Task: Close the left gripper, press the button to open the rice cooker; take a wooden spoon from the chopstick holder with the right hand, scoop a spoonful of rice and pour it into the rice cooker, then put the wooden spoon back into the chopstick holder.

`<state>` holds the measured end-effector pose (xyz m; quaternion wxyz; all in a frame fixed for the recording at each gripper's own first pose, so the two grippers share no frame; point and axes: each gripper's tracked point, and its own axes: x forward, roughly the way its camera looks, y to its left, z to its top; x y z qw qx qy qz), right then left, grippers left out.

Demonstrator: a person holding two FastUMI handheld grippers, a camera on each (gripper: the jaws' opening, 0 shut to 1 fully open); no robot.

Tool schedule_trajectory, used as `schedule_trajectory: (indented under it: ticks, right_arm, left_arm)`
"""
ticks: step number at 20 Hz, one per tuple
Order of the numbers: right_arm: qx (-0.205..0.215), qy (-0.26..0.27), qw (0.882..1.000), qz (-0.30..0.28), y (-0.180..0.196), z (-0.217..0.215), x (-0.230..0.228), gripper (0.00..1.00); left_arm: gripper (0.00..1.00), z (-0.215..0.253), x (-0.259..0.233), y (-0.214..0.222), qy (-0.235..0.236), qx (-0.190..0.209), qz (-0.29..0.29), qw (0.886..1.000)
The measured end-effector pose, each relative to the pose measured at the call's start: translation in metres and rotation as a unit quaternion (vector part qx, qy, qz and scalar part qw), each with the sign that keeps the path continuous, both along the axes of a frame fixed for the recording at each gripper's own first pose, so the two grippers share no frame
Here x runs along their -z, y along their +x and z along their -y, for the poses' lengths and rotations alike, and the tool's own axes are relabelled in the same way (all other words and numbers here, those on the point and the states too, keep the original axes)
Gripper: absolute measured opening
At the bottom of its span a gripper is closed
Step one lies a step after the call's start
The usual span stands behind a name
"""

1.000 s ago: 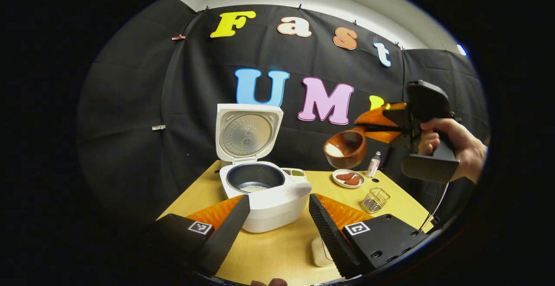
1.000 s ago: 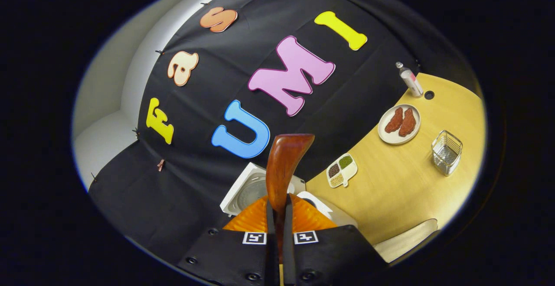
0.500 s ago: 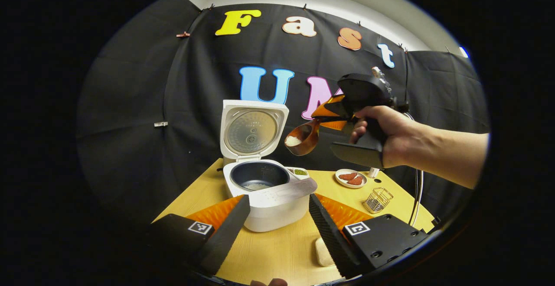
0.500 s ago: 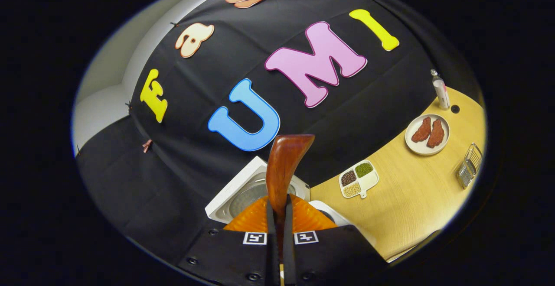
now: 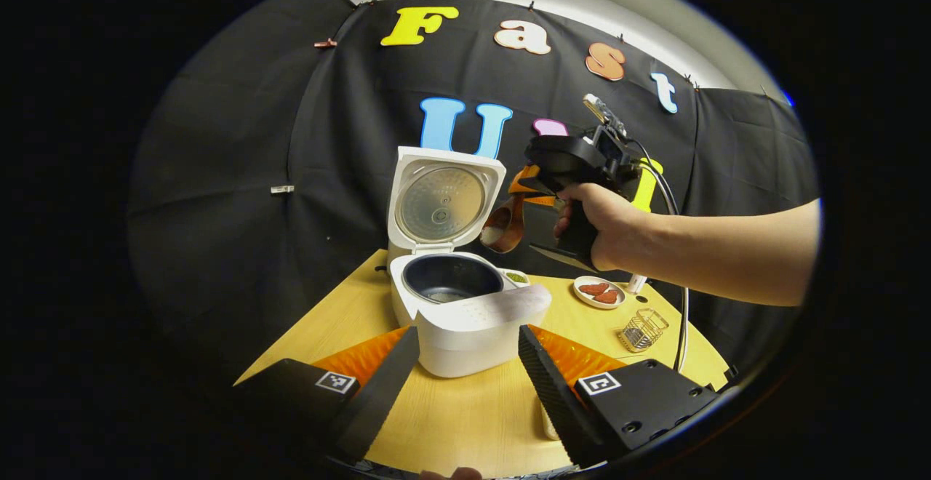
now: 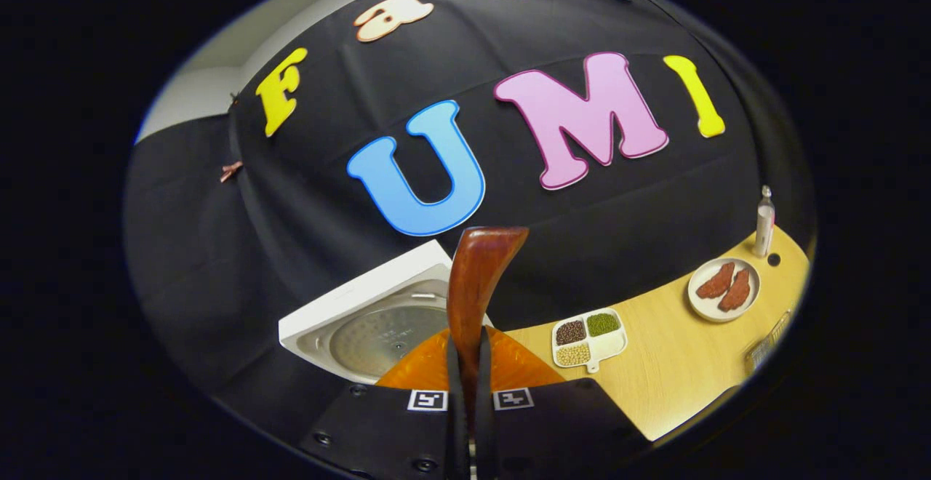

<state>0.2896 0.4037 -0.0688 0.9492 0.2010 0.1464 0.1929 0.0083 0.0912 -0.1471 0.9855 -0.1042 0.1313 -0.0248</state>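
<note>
1. Jaws on my left gripper [image 5: 465,378] stood wide apart with nothing between them, low in the left gripper view. Past them, at 12 o'clock, sat the rice cooker [image 5: 465,313] on the table [image 5: 465,422], its lid [image 5: 444,200] raised upright and the dark pot showing a little rice at the bottom.
2. Up at 1 o'clock from the cooker I saw a hand [image 5: 604,225] holding my right gripper [image 5: 525,190], with the wooden spoon [image 5: 504,225] tipped beside the lid, above the pot's right edge.
3. At 3 o'clock, well apart, stood the wire chopstick holder [image 5: 643,329], and near it a plate [image 5: 599,292].
4. Turning to the right gripper view, my right gripper [image 6: 466,364] was clamped tight on the spoon's handle, which rose toward 12 o'clock. The lid lay at 10 o'clock, a divided dish [image 6: 589,338] of grains at 3 o'clock.
</note>
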Motion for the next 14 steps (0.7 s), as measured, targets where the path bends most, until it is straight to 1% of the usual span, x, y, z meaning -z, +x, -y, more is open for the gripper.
schedule_trajectory:
  ticks: [3, 5, 8, 10, 12, 13, 14]
  right_arm:
    - [-0.031, -0.047, 0.997, 0.051, -0.002, -0.022, -0.008, 0.08]
    - [-0.051, -0.084, 0.992, 0.078, -0.005, -0.037, -0.008, 0.08]
    - [-0.077, -0.124, 0.984, 0.103, -0.01, -0.055, -0.004, 0.08]
    - [-0.094, -0.165, 0.973, 0.128, -0.014, -0.062, -0.003, 0.08]
    - [-0.112, -0.204, 0.96, 0.157, -0.02, -0.07, -0.003, 0.08]
    - [-0.124, -0.22, 0.952, 0.175, -0.026, -0.076, -0.005, 0.08]
    - [-0.136, -0.244, 0.94, 0.196, -0.032, -0.082, -0.007, 0.08]
  left_arm:
    - [0.95, 0.002, 0.004, 0.0, -0.007, 0.003, -0.004, 1.0]
    - [0.95, 0.002, 0.005, -0.003, -0.006, 0.001, -0.003, 1.0]
    - [0.95, 0.001, 0.005, -0.004, -0.01, -0.001, -0.002, 1.0]
    - [0.95, 0.001, 0.006, -0.005, -0.012, -0.002, -0.002, 1.0]
    - [0.95, -0.002, 0.006, -0.006, -0.01, -0.005, 0.002, 1.0]
    - [0.95, -0.002, 0.006, -0.005, -0.01, -0.005, 0.002, 1.0]
    - [0.95, -0.003, 0.006, -0.005, -0.011, -0.005, 0.002, 1.0]
